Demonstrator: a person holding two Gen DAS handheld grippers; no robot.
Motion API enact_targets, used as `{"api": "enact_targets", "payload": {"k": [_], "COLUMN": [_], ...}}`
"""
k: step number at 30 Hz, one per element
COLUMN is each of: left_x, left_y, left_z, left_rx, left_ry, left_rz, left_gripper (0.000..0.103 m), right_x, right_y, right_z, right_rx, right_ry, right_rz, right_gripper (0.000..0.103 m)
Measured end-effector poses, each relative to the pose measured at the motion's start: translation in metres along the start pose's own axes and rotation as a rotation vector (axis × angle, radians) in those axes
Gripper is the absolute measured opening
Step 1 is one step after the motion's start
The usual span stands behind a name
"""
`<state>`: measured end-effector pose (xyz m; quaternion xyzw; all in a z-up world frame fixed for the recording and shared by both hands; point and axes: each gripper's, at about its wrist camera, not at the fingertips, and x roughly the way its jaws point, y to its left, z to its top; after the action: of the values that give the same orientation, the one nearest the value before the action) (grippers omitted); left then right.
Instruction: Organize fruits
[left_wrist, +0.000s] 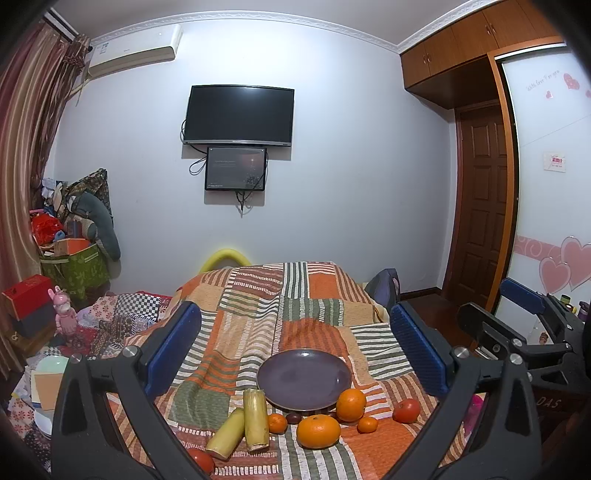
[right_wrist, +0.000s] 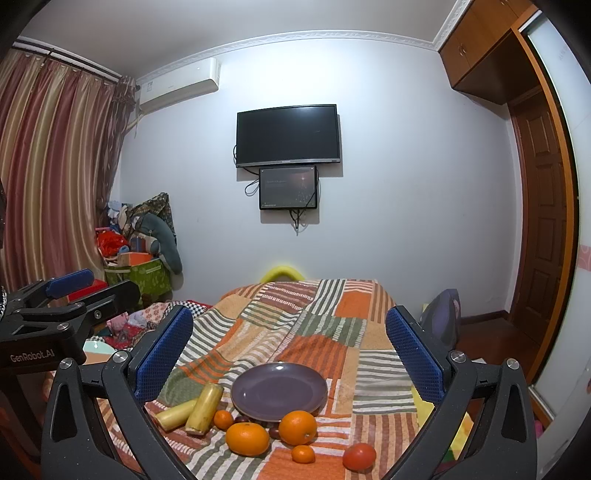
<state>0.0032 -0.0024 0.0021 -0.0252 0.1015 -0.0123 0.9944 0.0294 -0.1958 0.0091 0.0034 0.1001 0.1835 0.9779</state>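
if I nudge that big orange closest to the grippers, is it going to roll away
Probably a little. The big orange is round and smooth, so a nudge could start it rolling. It sits on a soft striped blanket, which likely slows it, and the purple plate just behind may stop it.

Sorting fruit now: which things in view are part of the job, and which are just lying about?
Job:
purple plate, holding nothing
two large oranges
two small tangerines
tomatoes
two sugarcane pieces
dark small fruits

Lying about:
wall TV
pink toy
green storage box
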Motion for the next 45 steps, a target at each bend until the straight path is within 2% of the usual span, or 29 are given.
{"api": "enact_targets", "payload": {"k": [27,39,45], "left_x": [0.0,0.023,0.048], "left_y": [0.0,0.01,0.024], "left_z": [-0.004,-0.013,-0.023], "left_rx": [0.002,-0.002,0.0], "left_ry": [-0.006,0.069,0.143], "left_rz": [-0.008,0.007,0.038], "left_gripper": [0.103,0.103,0.084], "right_x": [-0.002,0.012,0.037], "right_y": [0.0,-0.005,-0.008], "right_z": [0.002,-0.007,-0.023], "right_rx": [0.002,0.018,0.01], "right_ry": [-0.001,0.043,0.151], "right_rz": [-0.001,0.016,0.041], "right_gripper": [0.103,0.102,0.083]}}
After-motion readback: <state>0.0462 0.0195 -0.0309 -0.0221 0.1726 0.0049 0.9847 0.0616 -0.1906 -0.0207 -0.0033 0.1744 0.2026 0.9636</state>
